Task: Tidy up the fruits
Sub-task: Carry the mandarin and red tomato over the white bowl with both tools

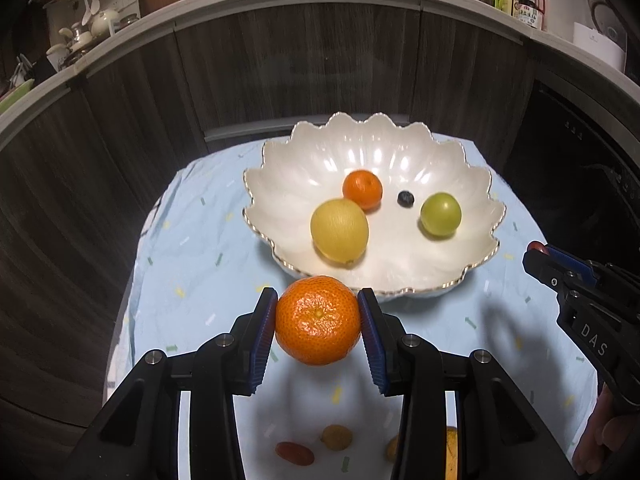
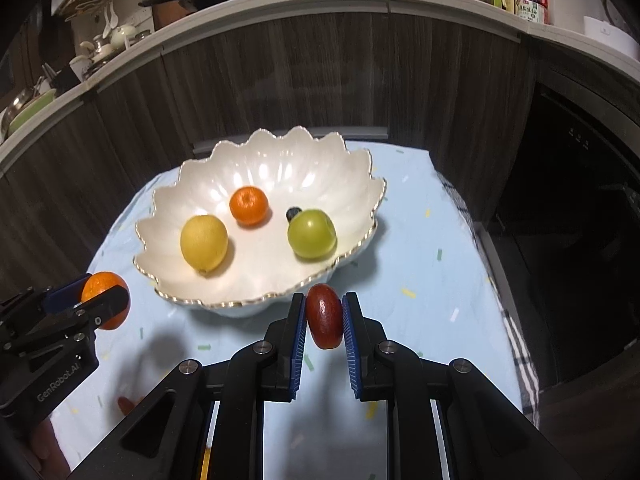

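One dimpled, glossy tangerine [image 1: 318, 320], bright orange.

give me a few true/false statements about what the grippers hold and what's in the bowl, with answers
1. The left gripper is shut on a mandarin. True.
2. The right gripper is empty. False: its pads clamp a small dark red fruit.
3. The scalloped white bowl holds a banana. False: it holds a lemon, a small orange, a green fruit and a blueberry.
4. The bowl stands on a light blue cloth. True.
5. All the fruit is already in the bowl. False: a few small fruits still lie on the cloth near the left gripper.
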The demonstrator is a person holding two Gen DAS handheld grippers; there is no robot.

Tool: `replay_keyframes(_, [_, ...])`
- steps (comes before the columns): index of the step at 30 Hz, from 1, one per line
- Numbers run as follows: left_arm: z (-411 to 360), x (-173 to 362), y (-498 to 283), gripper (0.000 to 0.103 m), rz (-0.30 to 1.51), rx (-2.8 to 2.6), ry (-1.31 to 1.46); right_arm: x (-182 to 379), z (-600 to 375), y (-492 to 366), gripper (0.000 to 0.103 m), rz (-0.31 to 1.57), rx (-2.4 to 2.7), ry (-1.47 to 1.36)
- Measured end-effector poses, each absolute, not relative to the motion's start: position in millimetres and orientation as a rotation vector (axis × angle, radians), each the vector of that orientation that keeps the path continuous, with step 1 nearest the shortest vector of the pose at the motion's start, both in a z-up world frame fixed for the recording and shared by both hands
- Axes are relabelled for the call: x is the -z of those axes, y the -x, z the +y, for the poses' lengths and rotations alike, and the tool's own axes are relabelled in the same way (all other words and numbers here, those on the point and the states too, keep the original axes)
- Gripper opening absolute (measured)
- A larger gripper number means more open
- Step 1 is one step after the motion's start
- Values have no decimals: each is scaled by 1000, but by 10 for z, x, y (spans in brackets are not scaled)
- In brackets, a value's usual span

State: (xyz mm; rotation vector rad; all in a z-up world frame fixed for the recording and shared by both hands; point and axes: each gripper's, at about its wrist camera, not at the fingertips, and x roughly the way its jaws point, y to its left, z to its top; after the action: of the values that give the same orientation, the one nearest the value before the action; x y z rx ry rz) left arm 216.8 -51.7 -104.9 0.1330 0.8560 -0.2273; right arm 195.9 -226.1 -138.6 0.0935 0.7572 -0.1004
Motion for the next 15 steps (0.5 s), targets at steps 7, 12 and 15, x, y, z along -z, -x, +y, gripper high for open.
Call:
replay_keyframes(7, [-518,912,-2286,40,828,225,-130,1257,-2268,-2086,19,734,96,-93])
replay_keyframes(12, [-524,856,-2386,40,822,228,-131,1179,-2277,-2195,19,720,99,-94])
replay_keyframes(15, [-532,830,-2469,40,819,230,-135,1157,-2279,-2264,19,715,102,-93])
